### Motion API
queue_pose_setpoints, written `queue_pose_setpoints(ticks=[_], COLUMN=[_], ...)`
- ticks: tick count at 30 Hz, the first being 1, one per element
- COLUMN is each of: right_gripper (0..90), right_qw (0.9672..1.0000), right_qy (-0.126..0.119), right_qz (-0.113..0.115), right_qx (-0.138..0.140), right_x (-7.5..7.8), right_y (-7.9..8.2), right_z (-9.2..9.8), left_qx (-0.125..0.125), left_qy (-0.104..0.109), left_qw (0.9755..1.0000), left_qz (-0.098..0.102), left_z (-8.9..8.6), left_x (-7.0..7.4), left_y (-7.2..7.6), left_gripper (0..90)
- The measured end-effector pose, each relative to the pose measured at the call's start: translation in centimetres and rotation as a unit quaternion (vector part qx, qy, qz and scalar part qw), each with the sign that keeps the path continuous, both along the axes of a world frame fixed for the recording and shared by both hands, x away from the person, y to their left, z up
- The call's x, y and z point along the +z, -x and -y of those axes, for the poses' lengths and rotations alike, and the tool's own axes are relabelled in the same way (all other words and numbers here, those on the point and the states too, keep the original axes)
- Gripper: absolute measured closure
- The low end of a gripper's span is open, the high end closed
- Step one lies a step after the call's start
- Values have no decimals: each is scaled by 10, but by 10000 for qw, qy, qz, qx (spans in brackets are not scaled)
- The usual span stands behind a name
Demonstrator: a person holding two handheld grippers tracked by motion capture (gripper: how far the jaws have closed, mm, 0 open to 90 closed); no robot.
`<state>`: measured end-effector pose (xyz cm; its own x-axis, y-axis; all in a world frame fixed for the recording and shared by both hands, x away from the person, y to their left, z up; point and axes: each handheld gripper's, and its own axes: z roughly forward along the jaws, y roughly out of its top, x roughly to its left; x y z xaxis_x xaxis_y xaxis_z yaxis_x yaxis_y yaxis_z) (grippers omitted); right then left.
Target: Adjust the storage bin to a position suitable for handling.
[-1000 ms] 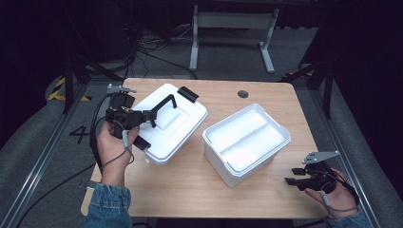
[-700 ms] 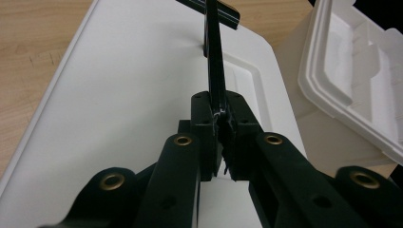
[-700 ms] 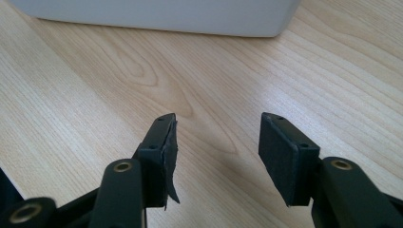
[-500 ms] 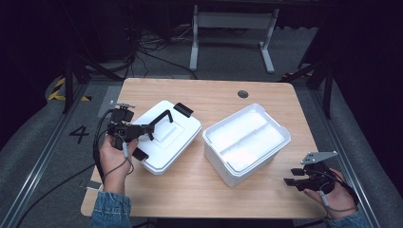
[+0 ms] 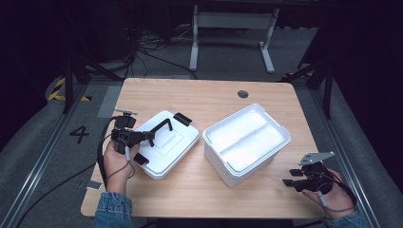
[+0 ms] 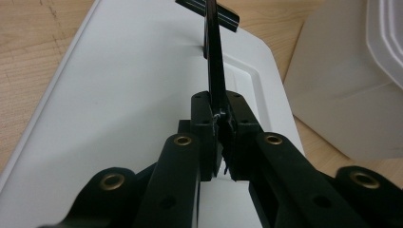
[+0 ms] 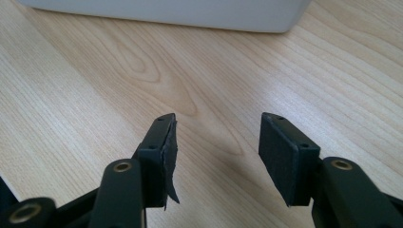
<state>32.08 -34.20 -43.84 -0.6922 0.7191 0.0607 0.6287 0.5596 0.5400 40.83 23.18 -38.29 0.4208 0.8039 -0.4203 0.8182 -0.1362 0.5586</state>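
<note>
A white lid (image 5: pixel 164 147) with a black handle (image 5: pixel 159 127) lies left of the middle of the wooden table (image 5: pixel 199 95), apparently resting on it. My left gripper (image 5: pixel 145 137) is shut on that handle. In the left gripper view the pads (image 6: pixel 221 111) pinch the thin handle bar (image 6: pixel 215 57) above the lid's top (image 6: pixel 119 95). The open white box (image 5: pixel 247 142) stands right of the lid. My right gripper (image 5: pixel 291 176) is open near the table's front right corner. In the right gripper view it (image 7: pixel 218 137) holds nothing over bare wood.
Black clips (image 5: pixel 182 118) sit on the lid's far and near edges. The box's side (image 6: pixel 342 95) is close to the right of the lid. The box's base (image 7: pixel 190 12) lies ahead of the right gripper. A cable hole (image 5: pixel 243 94) is at the table's back.
The left gripper has come down and toward the near left with the lid held by its handle; the lid has sunk to the tabletop. The right gripper has stayed in place.
</note>
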Motion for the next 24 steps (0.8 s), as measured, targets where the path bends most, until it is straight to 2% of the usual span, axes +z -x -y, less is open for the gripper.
queue_pose_setpoints(ticks=[5,8,15,24], right_gripper=[483,482,480,479], right_qw=[10000,10000,10000,10000], right_qy=[7,22,26,27], right_qz=[-2,14,-7,-14], right_qx=[-9,-8,-12,-11], right_x=[0,-1,-2,-1], right_y=[0,0,0,1], right_z=[0,0,0,-1], left_qx=[-5,-15,-28,-5], left_qy=[100,82,224,372], left_qw=[9999,10000,9996,9985], left_qz=[7,-42,-150,-411], left_z=[-1,-2,-8,-18], left_x=[-8,-12,-21,-37], left_y=[-3,-5,-8,-14], left_gripper=[847,847,846,839])
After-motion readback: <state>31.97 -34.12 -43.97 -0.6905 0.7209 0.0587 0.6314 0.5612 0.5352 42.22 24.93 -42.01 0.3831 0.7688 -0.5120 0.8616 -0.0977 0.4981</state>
